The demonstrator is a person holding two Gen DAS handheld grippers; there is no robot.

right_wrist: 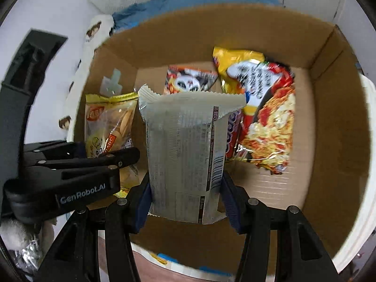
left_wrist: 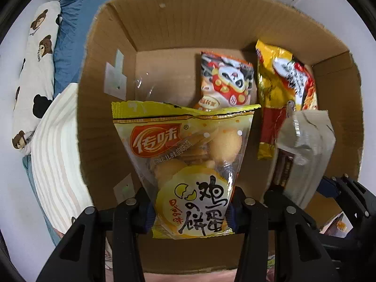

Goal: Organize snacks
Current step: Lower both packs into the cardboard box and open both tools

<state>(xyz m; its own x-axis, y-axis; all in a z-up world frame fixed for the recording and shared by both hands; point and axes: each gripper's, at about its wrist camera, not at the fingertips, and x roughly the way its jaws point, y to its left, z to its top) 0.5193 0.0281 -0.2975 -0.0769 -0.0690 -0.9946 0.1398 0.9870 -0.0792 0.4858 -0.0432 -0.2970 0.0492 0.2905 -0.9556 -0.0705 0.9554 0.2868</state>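
My left gripper [left_wrist: 191, 208] is shut on a yellow egg-biscuit bag [left_wrist: 188, 164] and holds it over the open cardboard box [left_wrist: 105, 117]. My right gripper [right_wrist: 185, 202] is shut on a silver-grey snack packet [right_wrist: 185, 145], held over the same box [right_wrist: 333, 141]. That packet also shows at the right in the left wrist view [left_wrist: 305, 150]. The egg-biscuit bag shows at the left in the right wrist view [right_wrist: 110, 127], with the left gripper's body in front of it. In the box lie a panda-print snack bag [left_wrist: 225, 82] and a yellow-red noodle packet [left_wrist: 284, 89].
The box stands on a bed with a blue quilt [left_wrist: 72, 35], a bear-print pillow [left_wrist: 35, 70] and a striped cream cushion [left_wrist: 56, 152]. A red packet [right_wrist: 233, 136] lies under the noodle packet [right_wrist: 268, 117]. Tape patches sit on the box's left wall [left_wrist: 115, 80].
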